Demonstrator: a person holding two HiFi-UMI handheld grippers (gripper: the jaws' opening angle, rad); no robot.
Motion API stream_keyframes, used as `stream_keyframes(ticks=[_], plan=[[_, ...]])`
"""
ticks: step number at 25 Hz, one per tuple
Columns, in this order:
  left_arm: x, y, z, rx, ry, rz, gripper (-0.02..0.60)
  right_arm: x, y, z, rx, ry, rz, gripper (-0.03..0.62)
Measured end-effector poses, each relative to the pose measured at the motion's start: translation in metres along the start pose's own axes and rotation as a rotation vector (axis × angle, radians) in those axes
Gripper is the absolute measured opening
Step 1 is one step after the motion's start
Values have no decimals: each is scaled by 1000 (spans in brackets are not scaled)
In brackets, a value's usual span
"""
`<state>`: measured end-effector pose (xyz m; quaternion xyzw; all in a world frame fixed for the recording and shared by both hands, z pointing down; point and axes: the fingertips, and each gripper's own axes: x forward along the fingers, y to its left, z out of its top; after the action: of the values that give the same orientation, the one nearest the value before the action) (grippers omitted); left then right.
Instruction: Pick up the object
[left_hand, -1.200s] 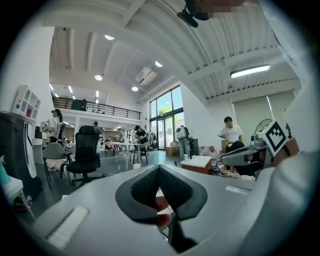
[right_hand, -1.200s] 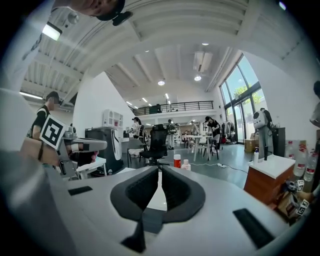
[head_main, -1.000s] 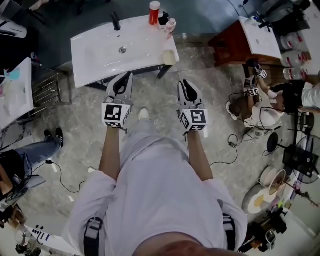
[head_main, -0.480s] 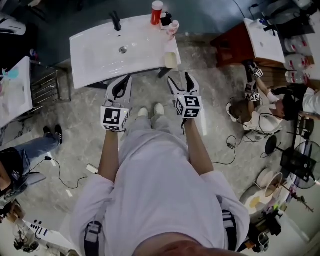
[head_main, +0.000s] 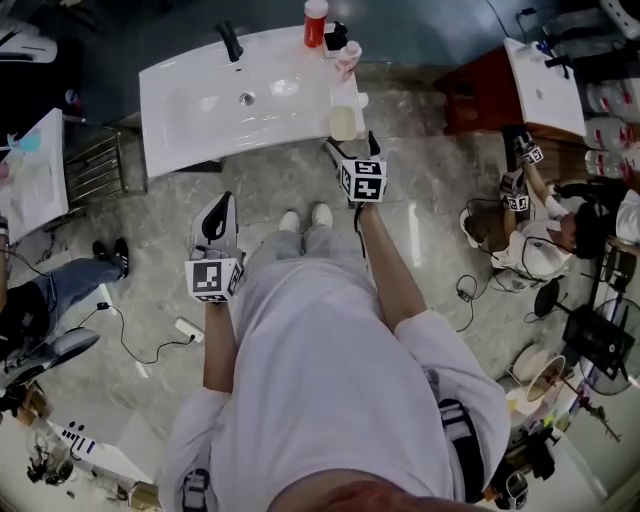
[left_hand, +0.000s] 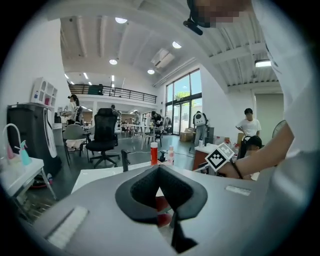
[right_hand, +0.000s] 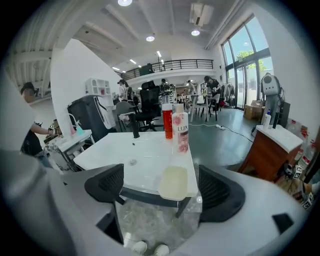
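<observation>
Since a second ago the right tongs (head_main: 351, 150) have reached forward from in front of the person's waist to the near edge of the white counter (head_main: 190, 110), while the left tongs (head_main: 221, 203) have dropped back and now hang lower, beside the person's left hip. In the right gripper view the right tongs' jaws are opening and stand spread wide, their dark pads (right_hand: 106, 183) clear of everything. The pale yellow soap bar (head_main: 342, 123) lies on the counter's near right corner, framed between those jaws but untouched. Farther back along the right edge stand a pink-and-white bottle (right_hand: 180, 131) and a red bottle (right_hand: 167, 121). A black faucet (right_hand: 135, 127) rises at the far side of the basin. In the left gripper view the left tongs' jaws are pressed together at their tips, pinching nothing that can be made out.
</observation>
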<state>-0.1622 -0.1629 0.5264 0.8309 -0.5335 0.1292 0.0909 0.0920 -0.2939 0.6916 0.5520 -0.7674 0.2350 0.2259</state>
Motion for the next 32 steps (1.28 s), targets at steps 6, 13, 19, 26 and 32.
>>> stream_keyframes(ticks=[6, 13, 19, 26, 32], plan=[[-26, 16, -14, -33, 48, 119, -2, 63, -14, -26, 8, 134, 7, 523], [-58, 34, -27, -61, 84, 244, -2, 108, -21, -57, -31, 253, -23, 540], [-71, 34, -33, -75, 102, 294, -2, 122, -24, -68, -32, 292, -37, 539], [-74, 27, -32, -83, 107, 307, -2, 127, -33, -76, -11, 308, -62, 504], [-74, 27, -34, -82, 107, 311, -2, 125, -30, -74, 11, 304, -81, 405]])
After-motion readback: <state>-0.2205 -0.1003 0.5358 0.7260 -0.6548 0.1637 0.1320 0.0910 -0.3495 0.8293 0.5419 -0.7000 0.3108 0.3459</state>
